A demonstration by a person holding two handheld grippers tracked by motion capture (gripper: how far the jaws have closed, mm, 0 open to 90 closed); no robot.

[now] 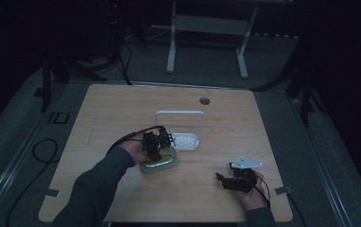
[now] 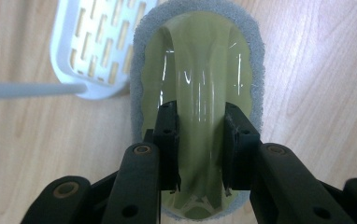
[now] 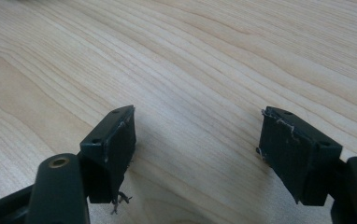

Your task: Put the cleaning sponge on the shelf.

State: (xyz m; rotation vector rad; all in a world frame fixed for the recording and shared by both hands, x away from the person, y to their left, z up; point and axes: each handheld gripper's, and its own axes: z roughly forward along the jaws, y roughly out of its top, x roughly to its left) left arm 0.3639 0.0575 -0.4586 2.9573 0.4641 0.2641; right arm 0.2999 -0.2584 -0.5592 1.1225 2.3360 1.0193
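The left hand-held gripper (image 2: 200, 149) clasped the scrubber's (image 2: 200, 70) green handle beside a white rack (image 2: 97, 46); the right hand-held gripper (image 3: 197, 149) hung released over the tabletop (image 3: 190, 56).

Bare surface (image 1: 122, 109) open along 9, 12 and 3 o'clock edges, free for passage. Centre blocked: white wire frame (image 1: 179, 113) standing upright, slotted white tray (image 1: 186, 141) touching a green, grey-rimmed scrubber (image 1: 159, 163) at its 7 o'clock. Left hand-held gripper (image 1: 157, 144) clamped there. Around right hand-held gripper (image 1: 226, 179), at 5 o'clock, wide apart, plain wood between the jaws.
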